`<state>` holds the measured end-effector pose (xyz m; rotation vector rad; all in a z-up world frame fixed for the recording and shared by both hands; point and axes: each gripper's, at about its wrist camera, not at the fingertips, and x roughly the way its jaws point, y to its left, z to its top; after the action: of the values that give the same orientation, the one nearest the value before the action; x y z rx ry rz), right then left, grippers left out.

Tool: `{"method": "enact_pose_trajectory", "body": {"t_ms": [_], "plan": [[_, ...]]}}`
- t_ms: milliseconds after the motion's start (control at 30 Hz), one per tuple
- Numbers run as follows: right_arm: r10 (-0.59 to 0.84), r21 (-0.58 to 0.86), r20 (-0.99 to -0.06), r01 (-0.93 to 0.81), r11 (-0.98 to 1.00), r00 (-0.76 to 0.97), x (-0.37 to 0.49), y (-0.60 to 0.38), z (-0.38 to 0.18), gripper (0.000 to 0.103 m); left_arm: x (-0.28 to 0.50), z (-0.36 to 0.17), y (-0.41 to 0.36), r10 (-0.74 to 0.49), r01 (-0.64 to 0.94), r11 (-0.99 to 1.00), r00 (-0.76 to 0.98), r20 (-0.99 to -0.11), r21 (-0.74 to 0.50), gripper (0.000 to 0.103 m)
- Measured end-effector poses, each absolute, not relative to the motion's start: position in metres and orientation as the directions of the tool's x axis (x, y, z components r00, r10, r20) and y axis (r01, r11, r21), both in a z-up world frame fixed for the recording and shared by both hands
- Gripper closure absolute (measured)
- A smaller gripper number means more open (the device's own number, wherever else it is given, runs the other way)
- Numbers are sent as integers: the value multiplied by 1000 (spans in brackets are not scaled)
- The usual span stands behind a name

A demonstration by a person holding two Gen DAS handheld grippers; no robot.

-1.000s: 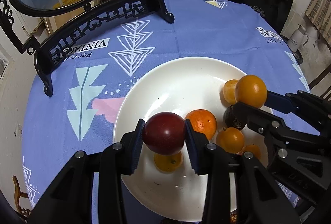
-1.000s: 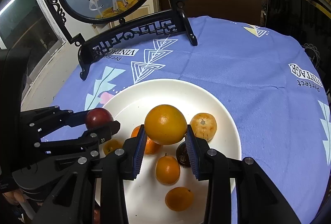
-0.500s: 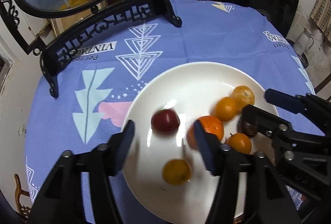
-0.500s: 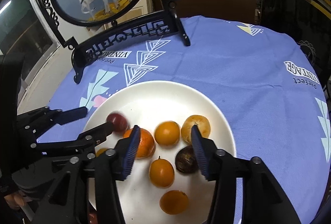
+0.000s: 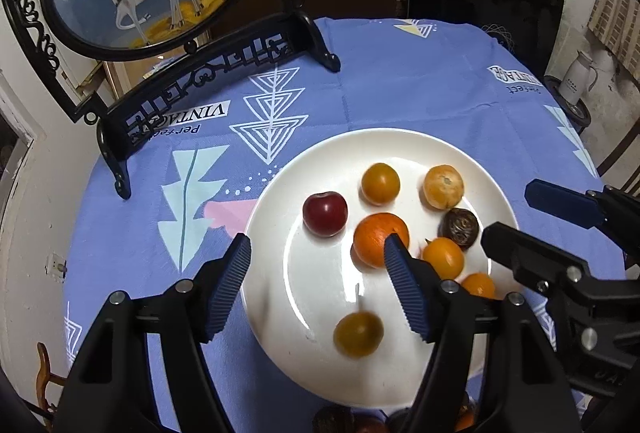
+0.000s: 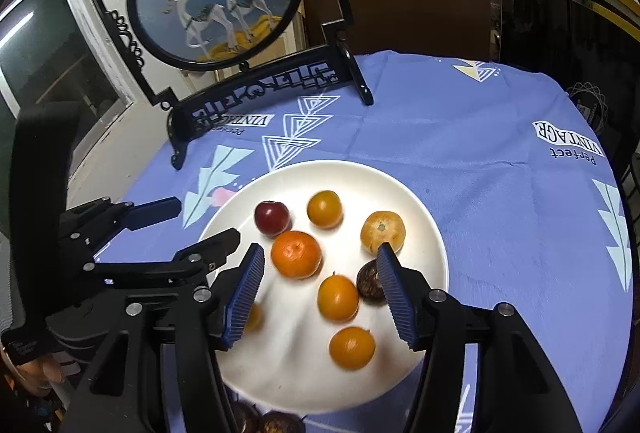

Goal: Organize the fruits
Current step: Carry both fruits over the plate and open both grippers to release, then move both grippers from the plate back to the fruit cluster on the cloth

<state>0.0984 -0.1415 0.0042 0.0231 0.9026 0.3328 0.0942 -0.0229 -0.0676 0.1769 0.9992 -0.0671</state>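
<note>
Eight fruits lie on the white plate [image 5: 472, 161] now: a dark red plum [image 5: 325, 214], a big orange [image 5: 378, 239], a pale round fruit [image 5: 444, 186], a dark wrinkled fruit [image 5: 460, 227], and four small orange-yellow ones, one of them [image 5: 358, 334] alone near the front rim and a little blurred, so it may be rolling. The left gripper [image 5: 316, 285] hangs above the front part of the plate with its jaws opening and nothing between its pads. The right gripper [image 6: 320, 291] is above the plate too, its jaws are also opening and they hold nothing; the fruits seen between its fingers lie on the plate below them. So I judge that most of the work is done, because the plate is well filled and both claws are free. What is left is small: at the bottom edge of both views some dark round fruits [image 6: 276, 423] sit just beside the plate on the blue cloth [image 6: 500, 153], only partly visible. I cannot tell how many they are, or whether they should go on the plate as well.
</note>
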Motion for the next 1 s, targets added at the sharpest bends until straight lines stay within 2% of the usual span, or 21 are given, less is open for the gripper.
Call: {"method": "enact_pose_trajectory", "body": {"t_ms": [233, 533, 1000], "plan": [[287, 130, -756, -296, 946, 588, 62, -142, 11, 41, 62, -63, -27, 14, 164, 978, 554, -832, 126, 34], [122, -84, -773, -292, 953, 622, 19, -136, 10, 40, 19, -79, -6, -4, 137, 988, 507, -862, 75, 31], [118, -82, -780, -287, 954, 614, -12, -149, 4, 39, -11, -79, -14, 0, 148, 985, 502, -865, 86, 31]]}}
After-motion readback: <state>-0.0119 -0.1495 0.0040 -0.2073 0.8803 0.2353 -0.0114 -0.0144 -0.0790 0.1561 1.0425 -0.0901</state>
